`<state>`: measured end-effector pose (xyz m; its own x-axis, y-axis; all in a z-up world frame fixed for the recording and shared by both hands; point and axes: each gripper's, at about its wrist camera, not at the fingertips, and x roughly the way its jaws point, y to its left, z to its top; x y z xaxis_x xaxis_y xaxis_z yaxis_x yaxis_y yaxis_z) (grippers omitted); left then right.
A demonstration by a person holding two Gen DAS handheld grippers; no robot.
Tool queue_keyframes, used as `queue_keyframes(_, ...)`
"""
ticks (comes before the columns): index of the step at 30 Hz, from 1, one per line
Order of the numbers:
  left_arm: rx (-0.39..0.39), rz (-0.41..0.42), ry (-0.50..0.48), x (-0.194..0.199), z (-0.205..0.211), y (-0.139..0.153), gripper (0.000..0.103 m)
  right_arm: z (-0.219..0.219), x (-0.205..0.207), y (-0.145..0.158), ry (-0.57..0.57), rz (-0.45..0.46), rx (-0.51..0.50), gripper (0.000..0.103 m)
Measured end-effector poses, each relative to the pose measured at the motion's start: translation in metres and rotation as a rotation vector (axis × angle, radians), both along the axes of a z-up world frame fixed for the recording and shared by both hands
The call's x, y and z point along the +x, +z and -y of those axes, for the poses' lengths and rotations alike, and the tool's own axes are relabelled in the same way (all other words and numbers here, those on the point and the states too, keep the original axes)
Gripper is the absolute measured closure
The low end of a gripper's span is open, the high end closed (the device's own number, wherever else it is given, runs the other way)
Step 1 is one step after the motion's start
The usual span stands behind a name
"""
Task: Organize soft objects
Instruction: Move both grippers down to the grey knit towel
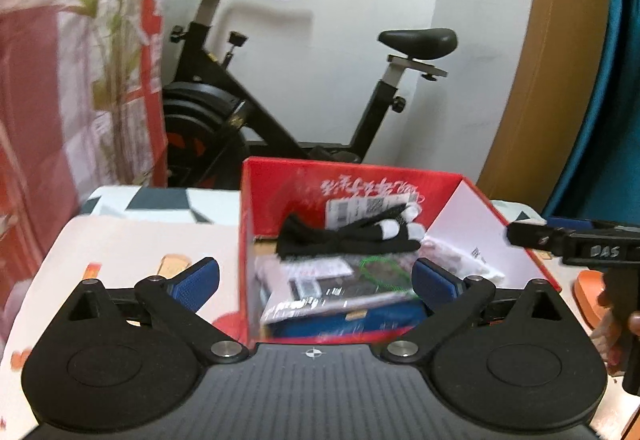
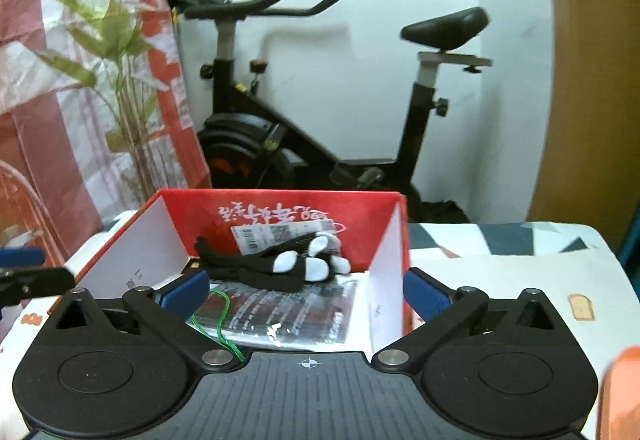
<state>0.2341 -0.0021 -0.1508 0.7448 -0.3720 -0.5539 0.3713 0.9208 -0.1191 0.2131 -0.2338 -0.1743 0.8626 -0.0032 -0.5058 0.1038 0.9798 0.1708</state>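
A red cardboard box (image 1: pixel 280 183) with white inner walls stands on the patterned table; it also shows in the right wrist view (image 2: pixel 280 205). Black socks with white toes (image 1: pixel 352 238) lie inside it on top of plastic-wrapped packets, and show in the right wrist view too (image 2: pixel 276 268). My left gripper (image 1: pixel 316 280) is open and empty, just in front of the box. My right gripper (image 2: pixel 306 294) is open and empty, over the box's near edge. The right gripper's side shows at the right of the left wrist view (image 1: pixel 576 240).
An exercise bike (image 1: pixel 256 111) stands behind the table against a white wall. A plant (image 2: pixel 120 59) and a red-white curtain (image 1: pixel 60 79) are at the left. An orange object (image 1: pixel 592 296) lies at the table's right. Packets with a green cord (image 2: pixel 224 316) fill the box floor.
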Motion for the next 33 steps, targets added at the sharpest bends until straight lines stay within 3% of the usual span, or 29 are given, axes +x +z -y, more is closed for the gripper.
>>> queue_keyframes(8,-0.006,-0.039,0.087,-0.03,-0.019,-0.029,0.0,0.006,-0.058,-0.019,-0.049,0.116,0.033,0.0)
queue_keyframes(13,0.006,-0.095,0.109,-0.042,-0.024,-0.057,0.0,0.001,-0.088,-0.043,-0.062,0.138,-0.004,0.0)
queue_keyframes(19,0.013,-0.162,0.138,-0.05,-0.028,-0.089,0.0,-0.007,-0.099,-0.086,-0.077,0.045,0.013,0.0)
queue_keyframes(28,0.056,-0.25,0.14,-0.049,-0.026,-0.119,0.0,-0.034,-0.078,-0.139,-0.051,-0.107,-0.057,0.0)
queue_keyframes(33,0.074,-0.223,0.137,-0.053,-0.025,-0.122,0.0,-0.041,-0.073,-0.149,-0.036,-0.153,-0.073,0.0)
